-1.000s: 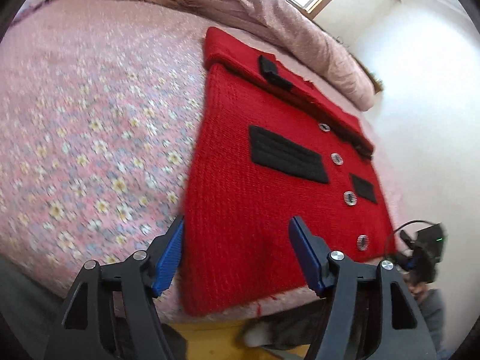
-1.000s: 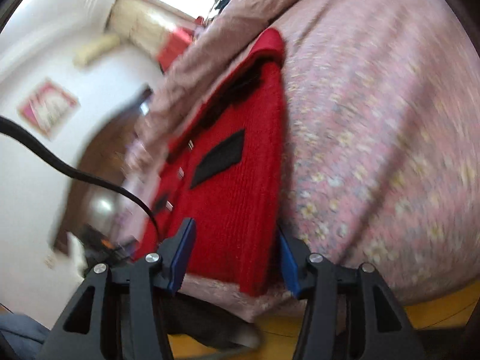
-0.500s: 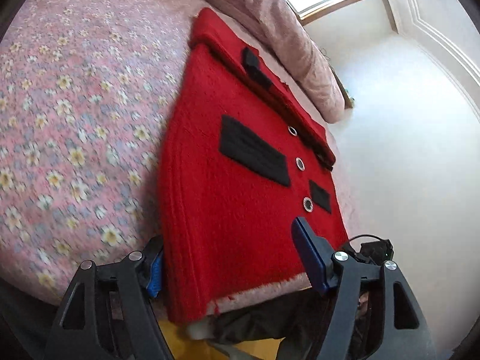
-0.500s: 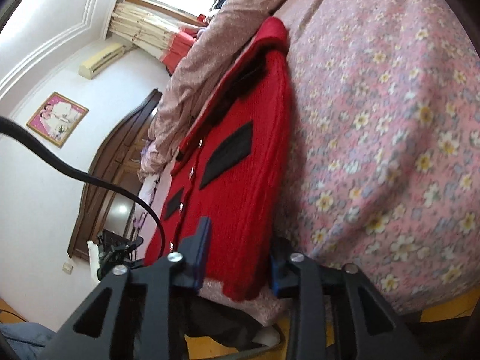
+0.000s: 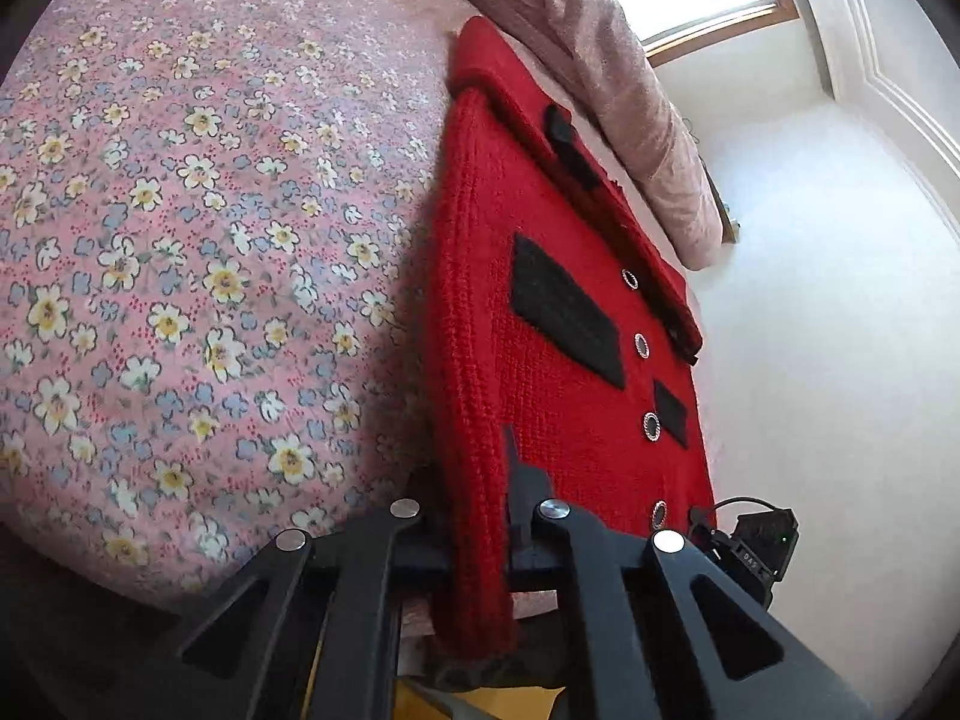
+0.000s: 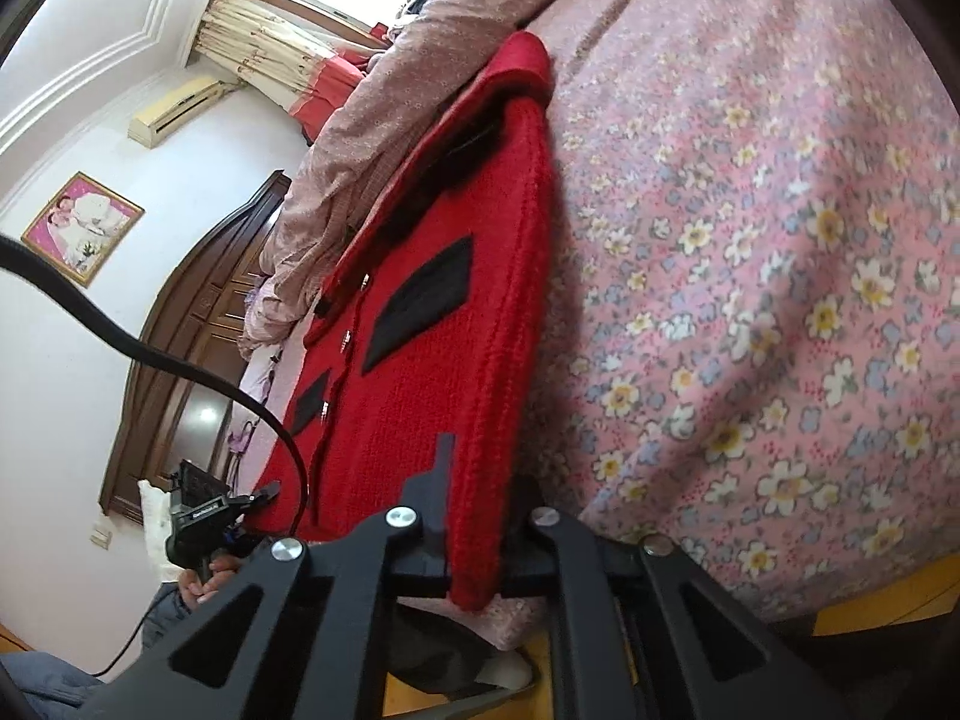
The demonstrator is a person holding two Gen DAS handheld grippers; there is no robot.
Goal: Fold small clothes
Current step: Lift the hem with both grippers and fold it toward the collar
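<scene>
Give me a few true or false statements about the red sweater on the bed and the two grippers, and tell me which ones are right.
1. The left gripper is shut on the near edge of the red sweater. True.
2. The right gripper hangs open above the bed, clear of the sweater. False: its jaws are closing on the sweater's near hem.
3. The sweater lies on a plain white sheet. False: the bedspread is pink with flowers.
4. The sweater has black patches and a row of round buttons. True.
5. The sweater is rolled into a ball. False: it lies spread flat.

One red cardigan [image 5: 558,372]; four silver buttons [image 5: 641,345]; one floral bedsheet [image 5: 180,240]; one rolled quilt [image 5: 600,60].
</scene>
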